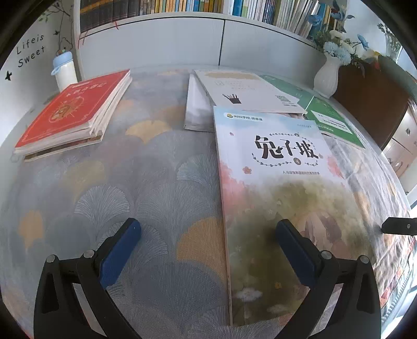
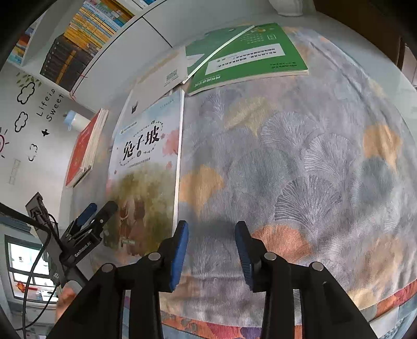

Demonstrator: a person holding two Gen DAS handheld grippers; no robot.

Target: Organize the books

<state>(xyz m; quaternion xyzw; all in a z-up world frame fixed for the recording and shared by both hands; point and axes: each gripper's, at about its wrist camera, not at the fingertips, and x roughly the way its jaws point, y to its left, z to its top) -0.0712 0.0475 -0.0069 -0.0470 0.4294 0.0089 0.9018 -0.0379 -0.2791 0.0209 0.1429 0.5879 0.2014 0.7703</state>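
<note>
A pastel book with black Chinese title (image 1: 281, 187) lies flat on the patterned tablecloth; it also shows in the right wrist view (image 2: 146, 169). My left gripper (image 1: 208, 237) is open, its fingers straddling the book's left edge near its front corner, low over the table. My right gripper (image 2: 211, 234) is open and empty, just right of that book's near corner. A white book (image 1: 247, 91) and a green book (image 2: 247, 57) lie overlapped behind it. A stack topped by a red book (image 1: 75, 109) lies at the left.
A filled bookshelf (image 1: 182, 7) runs along the back wall. A white vase with blue flowers (image 1: 328, 75) stands at the back right. A white bottle with a blue cap (image 1: 63, 70) stands behind the red stack. A brown cabinet (image 1: 372, 99) is right.
</note>
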